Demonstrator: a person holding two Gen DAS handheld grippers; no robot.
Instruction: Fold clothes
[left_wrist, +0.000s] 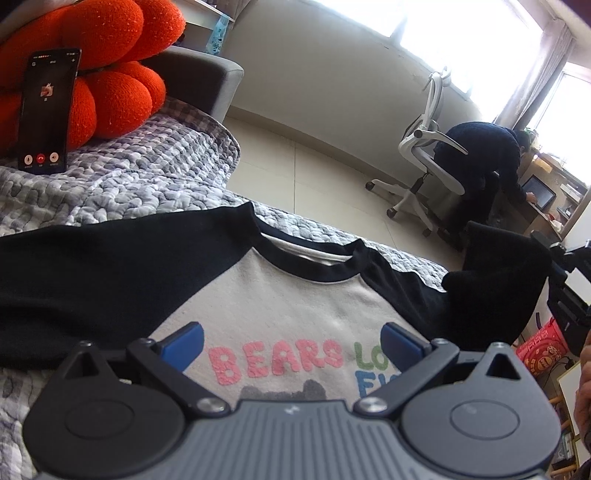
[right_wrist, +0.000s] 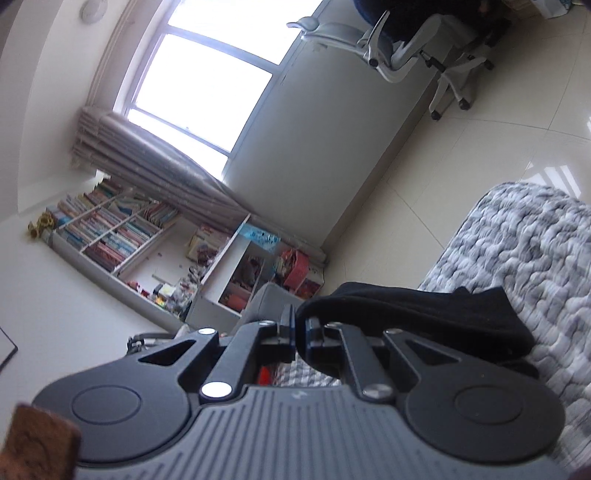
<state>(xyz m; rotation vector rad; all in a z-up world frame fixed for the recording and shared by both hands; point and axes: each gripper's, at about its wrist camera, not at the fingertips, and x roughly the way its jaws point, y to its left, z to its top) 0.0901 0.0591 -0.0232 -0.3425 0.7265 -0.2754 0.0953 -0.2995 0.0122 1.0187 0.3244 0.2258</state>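
Sleeve (right_wrist: 424, 314) risk: right gripper (right_wrist: 300, 338) pinches only the black cuff edge, lifted off the quilt (right_wrist: 517, 258) at right, so it may slip mid-fold, while left gripper (left_wrist: 291, 341), wide open and empty, hovers over the shirt (left_wrist: 280, 302) lying flat near center.

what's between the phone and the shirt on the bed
Only the grey quilt, as the left wrist view shows. The phone leans on the orange cushion, and bare quilt runs down to the shirt.

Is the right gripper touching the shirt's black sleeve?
Touching. The right wrist view shows the right gripper pinching the black fabric sleeve, which is lifted off the grey quilted blanket.
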